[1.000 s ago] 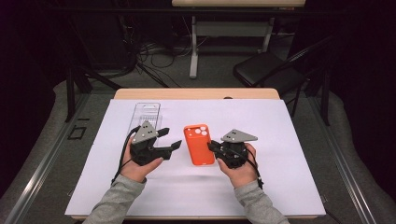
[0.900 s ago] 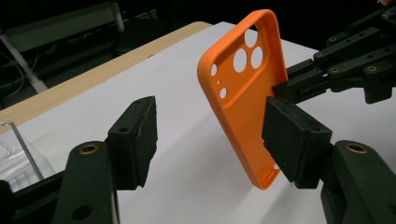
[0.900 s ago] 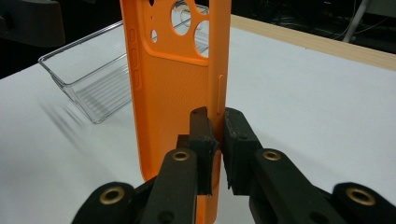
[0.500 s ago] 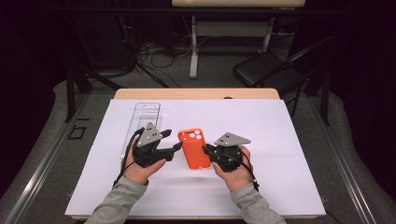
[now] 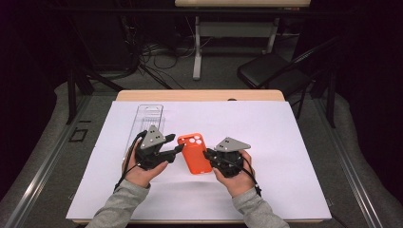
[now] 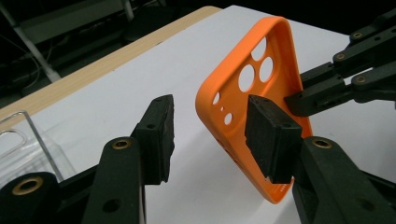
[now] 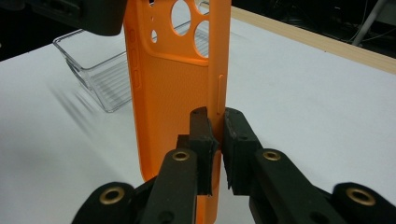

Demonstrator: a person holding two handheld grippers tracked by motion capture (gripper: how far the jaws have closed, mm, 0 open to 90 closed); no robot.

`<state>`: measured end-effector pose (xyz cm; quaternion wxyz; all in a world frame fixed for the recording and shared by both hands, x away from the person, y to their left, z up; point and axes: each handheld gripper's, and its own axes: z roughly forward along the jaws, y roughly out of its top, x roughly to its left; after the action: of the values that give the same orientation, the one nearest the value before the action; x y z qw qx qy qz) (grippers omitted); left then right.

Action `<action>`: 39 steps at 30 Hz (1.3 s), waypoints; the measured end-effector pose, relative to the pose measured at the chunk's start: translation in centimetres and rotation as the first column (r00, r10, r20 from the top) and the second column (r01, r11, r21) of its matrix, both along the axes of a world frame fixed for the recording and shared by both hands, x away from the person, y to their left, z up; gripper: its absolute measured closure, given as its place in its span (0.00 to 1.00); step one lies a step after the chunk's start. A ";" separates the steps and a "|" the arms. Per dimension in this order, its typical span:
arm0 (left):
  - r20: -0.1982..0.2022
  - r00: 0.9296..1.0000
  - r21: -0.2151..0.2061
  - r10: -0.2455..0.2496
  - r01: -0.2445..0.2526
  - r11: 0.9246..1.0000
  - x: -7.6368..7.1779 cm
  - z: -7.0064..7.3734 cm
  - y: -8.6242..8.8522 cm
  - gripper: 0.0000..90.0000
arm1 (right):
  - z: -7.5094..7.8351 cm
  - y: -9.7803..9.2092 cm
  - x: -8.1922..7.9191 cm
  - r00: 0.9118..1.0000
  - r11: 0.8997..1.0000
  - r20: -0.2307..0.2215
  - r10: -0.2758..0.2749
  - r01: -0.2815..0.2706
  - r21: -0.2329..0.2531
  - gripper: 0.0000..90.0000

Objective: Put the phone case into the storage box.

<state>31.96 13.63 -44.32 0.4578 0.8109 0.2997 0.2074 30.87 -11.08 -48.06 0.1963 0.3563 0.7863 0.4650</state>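
Observation:
An orange phone case (image 5: 194, 154) with camera cut-outs is held up on edge over the white sheet. My right gripper (image 5: 207, 155) is shut on its right side wall. The right gripper view has that wall pinched between the pads (image 7: 218, 119), with the case (image 7: 168, 84) rising upright. My left gripper (image 5: 177, 150) is open at the case's left edge. In the left gripper view its jaws (image 6: 210, 116) stand wide apart, the case (image 6: 280, 84) just beyond the right pad. I cannot tell whether that pad touches it.
A clear plastic tray (image 5: 148, 118) lies on the sheet behind the left hand, also in the right gripper view (image 7: 102, 70). The white sheet (image 5: 285, 142) covers most of the wooden table (image 5: 199, 95). A black chair (image 5: 271, 71) and cables sit on the floor beyond.
The case has shifted a little left and toward the person, and has turned. Both hands have drawn nearer, and the left gripper's tips have closed in on the case's left edge.

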 end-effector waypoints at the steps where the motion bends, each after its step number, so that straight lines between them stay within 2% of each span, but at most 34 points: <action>1: 0.000 1.000 -0.002 -0.001 0.001 1.000 0.0 0.0 0.0 0.59 | 0.0 0.1 0.0 1.000 1.000 -0.002 0.003 -0.003 -0.001 0.92; 5: 0.026 1.000 0.018 0.004 -0.005 1.000 -0.1 0.1 0.0 0.60 | -0.1 0.2 -0.1 1.000 1.000 -0.002 0.009 -0.009 -0.005 0.92; 8: 0.029 1.000 0.033 0.006 -0.007 0.999 -0.2 0.1 0.0 0.62 | -0.1 0.3 -0.1 1.000 1.000 -0.001 0.013 -0.013 -0.007 0.92; 13: 0.023 1.000 0.046 0.005 -0.006 0.999 -0.3 0.0 -0.2 0.68 | -0.2 0.5 -0.2 1.000 1.000 -0.005 0.018 -0.018 -0.008 0.92; 25: 0.006 0.999 0.074 0.042 -0.043 0.996 -0.5 0.0 -0.2 0.79 | -0.2 0.7 -0.3 1.000 0.999 -0.002 0.030 -0.030 -0.018 0.92; 39: 0.018 0.998 0.100 0.053 -0.055 0.994 -0.7 0.1 -0.4 0.84 | -0.4 0.8 -0.3 0.999 0.999 -0.008 0.037 -0.037 -0.023 0.92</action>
<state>31.26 13.25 -44.18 0.4130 0.8229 0.3072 0.2405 30.53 -10.25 -48.42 0.1889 0.3410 0.7990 0.4579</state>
